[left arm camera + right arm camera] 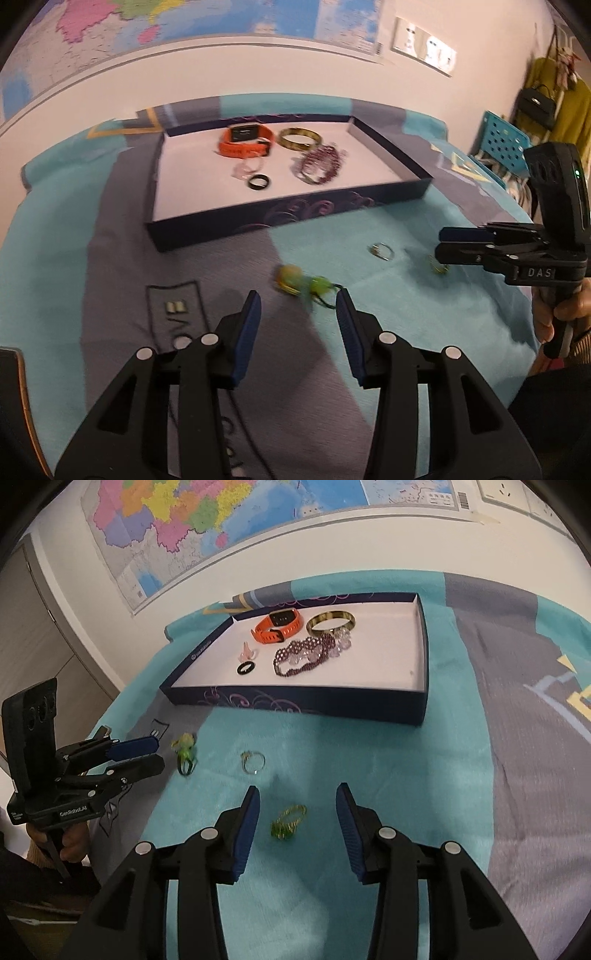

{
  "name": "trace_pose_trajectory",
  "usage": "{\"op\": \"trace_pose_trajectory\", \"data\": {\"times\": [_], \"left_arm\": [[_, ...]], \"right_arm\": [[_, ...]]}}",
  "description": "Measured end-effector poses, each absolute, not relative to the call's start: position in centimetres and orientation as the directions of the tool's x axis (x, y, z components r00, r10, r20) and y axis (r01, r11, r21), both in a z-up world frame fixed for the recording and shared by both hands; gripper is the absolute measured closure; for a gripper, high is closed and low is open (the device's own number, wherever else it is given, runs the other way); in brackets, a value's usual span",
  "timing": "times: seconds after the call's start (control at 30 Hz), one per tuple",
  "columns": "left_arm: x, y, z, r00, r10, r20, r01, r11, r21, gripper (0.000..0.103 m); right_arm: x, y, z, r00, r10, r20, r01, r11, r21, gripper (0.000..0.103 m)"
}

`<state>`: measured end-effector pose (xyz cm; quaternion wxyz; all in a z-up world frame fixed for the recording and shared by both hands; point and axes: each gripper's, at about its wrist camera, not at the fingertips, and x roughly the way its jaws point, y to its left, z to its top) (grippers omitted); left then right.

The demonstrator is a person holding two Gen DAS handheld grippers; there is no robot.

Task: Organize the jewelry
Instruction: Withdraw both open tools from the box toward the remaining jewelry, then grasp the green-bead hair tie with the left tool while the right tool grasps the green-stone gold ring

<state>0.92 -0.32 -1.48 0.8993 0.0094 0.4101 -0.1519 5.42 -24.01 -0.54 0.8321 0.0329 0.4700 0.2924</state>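
Observation:
A dark blue box [258, 221] [295, 699] with a white floor holds an orange watch [245, 142] [277, 627], a gold bangle [299, 138] [330, 623], a purple beaded bracelet [319, 164] [303, 653], a black ring [259, 181] [246, 668] and a pink piece [245, 168] [248, 650]. On the cloth lie a green flower ring [306, 284] [185, 755], a silver ring [381, 252] [253, 762] and a gold-green ring [439, 266] [289, 821]. My left gripper [299, 310] [153, 755] is open just before the flower ring. My right gripper [295, 808] [441, 242] is open around the gold-green ring.
A teal and grey cloth [406, 775] covers the table. A map [221, 517] hangs on the wall behind. A blue perforated crate [504, 142] and hanging clothes [554, 96] stand at the far right in the left wrist view.

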Motion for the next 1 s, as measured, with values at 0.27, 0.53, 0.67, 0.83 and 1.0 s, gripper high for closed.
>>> {"op": "trace_pose_trajectory", "data": {"times": [0.27, 0.53, 0.67, 0.83, 1.0], "left_arm": [[0.7, -2.0, -1.8, 0.588, -0.310, -0.747, 0.333, 0.935, -0.126, 0.062], [2.6, -2.5, -2.7, 0.559, -0.299, -0.774, 0.309, 0.941, -0.141, 0.065], [3.0, -2.6, -2.8, 0.564, -0.290, -0.773, 0.296, 0.945, -0.139, 0.073], [3.0, -2.6, -2.8, 0.569, -0.275, -0.775, 0.285, 0.950, -0.128, 0.079], [2.9, -2.6, -2.8, 0.571, -0.279, -0.773, 0.282, 0.950, -0.134, 0.079]], "right_arm": [[4.2, -23.9, -0.8, 0.392, 0.512, -0.765, -0.463, 0.828, 0.316, 0.059], [3.7, -23.6, -0.8, 0.396, 0.515, -0.760, -0.469, 0.825, 0.315, 0.058], [3.4, -23.6, -0.8, 0.397, 0.515, -0.760, -0.474, 0.824, 0.311, 0.057], [2.9, -23.1, -0.7, 0.413, 0.491, -0.767, -0.485, 0.831, 0.271, 0.057], [2.5, -22.5, -0.7, 0.436, 0.450, -0.779, -0.496, 0.843, 0.209, 0.069]]}}
